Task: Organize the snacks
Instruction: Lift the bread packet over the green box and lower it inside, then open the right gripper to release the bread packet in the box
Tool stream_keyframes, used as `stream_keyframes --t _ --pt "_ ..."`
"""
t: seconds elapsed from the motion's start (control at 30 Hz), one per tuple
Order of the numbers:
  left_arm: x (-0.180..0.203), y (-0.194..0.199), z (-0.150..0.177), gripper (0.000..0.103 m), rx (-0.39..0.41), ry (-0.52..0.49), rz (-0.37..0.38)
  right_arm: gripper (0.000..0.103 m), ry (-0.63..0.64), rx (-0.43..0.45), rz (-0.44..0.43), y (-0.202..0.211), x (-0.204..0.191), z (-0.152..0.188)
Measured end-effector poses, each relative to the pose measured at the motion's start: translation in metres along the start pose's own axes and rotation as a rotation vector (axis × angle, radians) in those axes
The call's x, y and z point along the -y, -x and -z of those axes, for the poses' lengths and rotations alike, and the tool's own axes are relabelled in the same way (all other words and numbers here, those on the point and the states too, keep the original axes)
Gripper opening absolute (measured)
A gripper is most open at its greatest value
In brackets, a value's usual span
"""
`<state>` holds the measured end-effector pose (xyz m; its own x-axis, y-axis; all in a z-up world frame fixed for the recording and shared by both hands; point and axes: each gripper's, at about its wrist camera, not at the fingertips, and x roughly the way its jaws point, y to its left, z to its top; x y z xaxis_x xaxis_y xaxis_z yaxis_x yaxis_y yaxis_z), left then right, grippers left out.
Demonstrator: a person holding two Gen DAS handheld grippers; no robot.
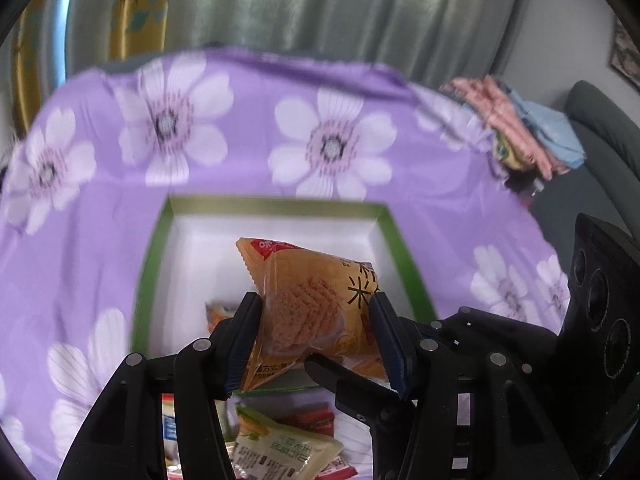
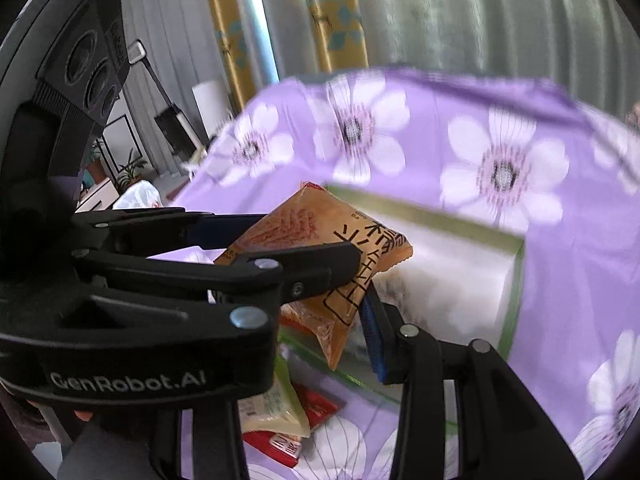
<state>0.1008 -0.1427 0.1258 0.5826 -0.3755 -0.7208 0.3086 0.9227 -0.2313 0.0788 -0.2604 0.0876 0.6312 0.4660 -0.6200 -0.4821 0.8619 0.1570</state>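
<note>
Left wrist view, orange rice-cracker packet [image 1: 316,300] clamped, above green-rimmed box [image 1: 276,206]

Purple floral cloth [image 1: 224,168] over table. Grey-green curtains [image 1: 320,4], yellow patterned panel [image 1: 144,4] behind. Folded pink and blue fabrics [image 1: 532,128] at cloth's far right edge. Potted plant [image 2: 130,170] beyond.

"GenRobot.AI" on left hand-held gripper [image 2: 344,240]; "米" on orange snack packet [image 1: 320,300].
</note>
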Motion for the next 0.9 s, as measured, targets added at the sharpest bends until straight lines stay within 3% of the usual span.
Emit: stream_keyframes --t 0.33,0.47,0.57,0.73,0.77,0.9 --pt "-0.007 -0.039 0.009 0.055 -0.09 0.041 -0.001 0.043 -0.068 -0.104 -0.001 -0.035 0.021 0.024" --pt "-0.006 -0.042 0.007 0.055 -0.094 0.042 -0.01 0.047 -0.08 -0.11 0.014 -0.037 0.024 0.024" --pt "-0.007 -0.045 0.007 0.055 -0.104 0.046 -0.031 0.062 -0.083 -0.117 0.051 -0.037 0.027 0.025" --pt "-0.005 -0.03 0.017 0.056 -0.075 0.066 -0.032 0.062 -0.102 -0.08 0.062 -0.019 0.03 0.03" --pt "-0.004 -0.025 0.018 0.057 -0.067 0.065 -0.034 0.062 -0.105 -0.072 0.069 -0.012 0.03 0.031" --pt "0.005 0.005 0.023 0.077 -0.011 0.051 -0.055 0.062 -0.108 -0.037 0.081 0.015 0.026 0.036"
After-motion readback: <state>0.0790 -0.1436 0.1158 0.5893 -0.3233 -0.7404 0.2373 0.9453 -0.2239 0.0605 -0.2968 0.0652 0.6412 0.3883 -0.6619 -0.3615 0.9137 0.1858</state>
